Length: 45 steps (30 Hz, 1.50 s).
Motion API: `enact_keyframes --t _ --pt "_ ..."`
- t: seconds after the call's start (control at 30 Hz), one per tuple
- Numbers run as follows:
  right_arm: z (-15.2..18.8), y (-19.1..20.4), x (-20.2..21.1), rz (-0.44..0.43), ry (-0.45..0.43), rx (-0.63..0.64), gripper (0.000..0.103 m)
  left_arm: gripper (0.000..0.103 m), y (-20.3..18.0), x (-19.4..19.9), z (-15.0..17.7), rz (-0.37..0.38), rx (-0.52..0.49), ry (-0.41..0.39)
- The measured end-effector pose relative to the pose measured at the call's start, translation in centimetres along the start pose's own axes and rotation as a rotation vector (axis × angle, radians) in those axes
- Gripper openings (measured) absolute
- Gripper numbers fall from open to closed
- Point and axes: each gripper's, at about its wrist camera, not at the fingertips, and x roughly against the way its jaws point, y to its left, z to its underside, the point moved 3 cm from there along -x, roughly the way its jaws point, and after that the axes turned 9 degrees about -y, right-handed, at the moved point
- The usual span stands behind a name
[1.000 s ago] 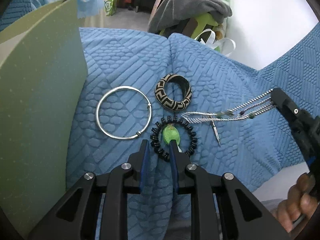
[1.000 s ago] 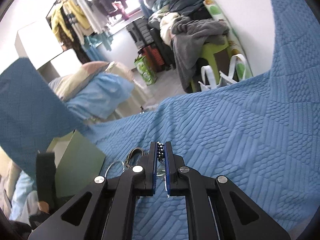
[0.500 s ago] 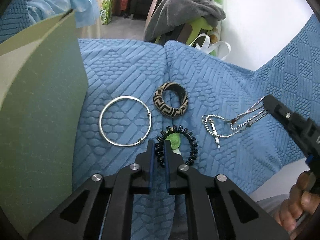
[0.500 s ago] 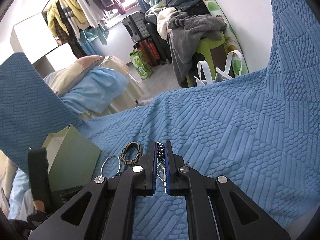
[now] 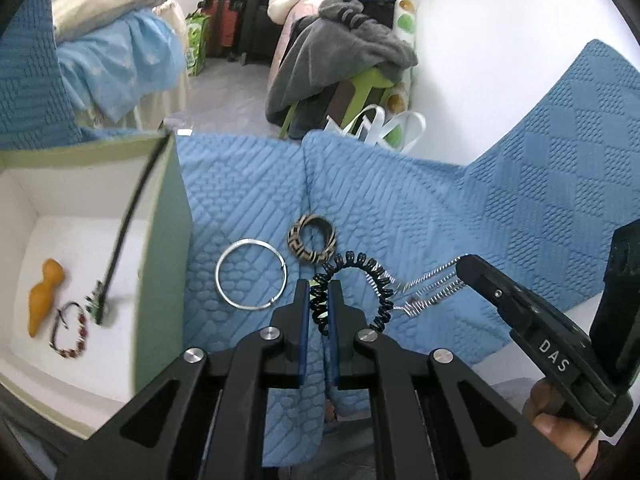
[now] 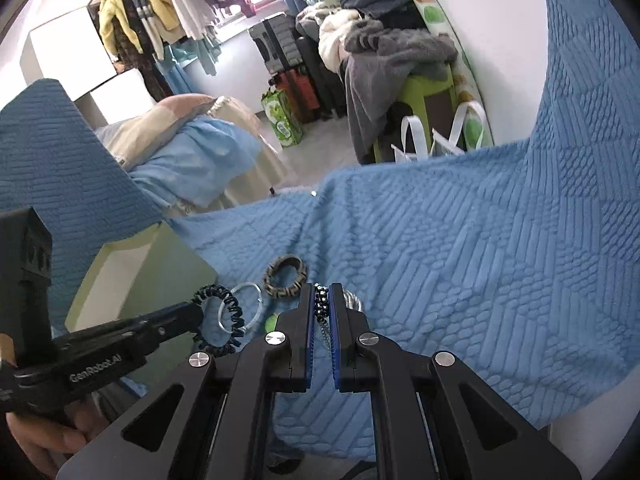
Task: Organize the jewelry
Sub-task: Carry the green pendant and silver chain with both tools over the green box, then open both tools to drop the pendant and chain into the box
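Note:
My left gripper [image 5: 319, 292] is shut on a black coiled hair tie [image 5: 362, 280] and holds it lifted above the blue quilt [image 5: 500, 216]. It also shows in the right wrist view [image 6: 222, 312]. My right gripper [image 6: 322, 294] is shut on a silver chain necklace [image 5: 430, 290], which hangs above the quilt. A silver bangle [image 5: 251, 274] and a brown patterned bangle [image 5: 312, 238] lie on the quilt. An open green box [image 5: 160, 248] with a white inside stands at the left.
In the box lie an orange gourd-shaped piece [image 5: 42, 296], a red bead bracelet [image 5: 72, 330] and a dark cord with a pendant [image 5: 98, 306]. A small green piece [image 6: 272, 322] lies on the quilt. Clothes, bags and a bed are behind.
My left gripper has shut on the hair tie and lifted it, leaving the green piece on the quilt. The view has risen, showing the box's inside. The right gripper has carried the necklace closer.

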Motion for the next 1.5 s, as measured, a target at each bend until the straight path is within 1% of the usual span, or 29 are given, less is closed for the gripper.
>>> enact_keyframes --t 0.1,0.2,0.27,0.37,0.47,0.57,0.63,0.73,0.87,0.97,1.13,1.33,1.5 --pt "-1.4 1.6 1.4 -0.005 -0.052 0.044 0.005 0.008 -0.1 1.9 -1.4 0.004 -0.021 -0.019" --pt "-2.9 2.9 2.6 -0.01 -0.076 0.059 0.005 0.008 -0.1 3.7 -3.0 0.006 -0.047 -0.028" --pt "-4.1 3.7 3.5 -0.018 -0.098 0.062 0.005 0.008 0.1 4.7 -3.7 -0.01 -0.068 -0.035" --pt "-6.3 5.5 4.9 -0.03 -0.127 0.072 0.005 0.008 0.4 6.4 -4.8 -0.024 -0.092 -0.024" --pt "-8.2 7.5 6.2 -0.032 -0.146 0.098 0.005 0.008 1.3 8.0 -5.7 -0.024 -0.074 -0.028" --pt "-9.8 9.6 7.1 -0.05 -0.146 0.12 0.005 0.008 2.4 9.7 -6.8 -0.033 -0.045 -0.039" --pt "-10.6 11.1 7.8 -0.043 -0.157 0.145 0.005 0.008 3.0 10.5 -7.5 -0.03 -0.031 -0.041" --pt "-11.6 13.2 8.5 -0.062 -0.166 0.16 0.005 0.008 3.9 12.0 -8.8 -0.033 -0.033 -0.052" --pt "-12.8 16.2 9.2 -0.098 -0.178 0.185 0.005 0.008 5.1 14.1 -10.1 -0.058 -0.055 -0.062" --pt "-13.1 18.7 9.1 -0.133 -0.167 0.203 0.005 0.008 6.1 15.4 -10.6 -0.09 -0.074 -0.073" --pt "-12.2 22.3 8.2 -0.162 -0.137 0.239 0.005 0.008 8.9 16.5 -10.4 -0.098 -0.034 -0.087" --pt "-8.9 24.3 5.5 -0.176 -0.058 0.248 0.005 0.008 12.5 16.2 -8.4 -0.106 0.021 -0.054" --pt "-5.8 25.1 3.2 -0.171 0.02 0.246 0.005 0.008 15.1 14.6 -6.3 -0.117 0.056 -0.006"
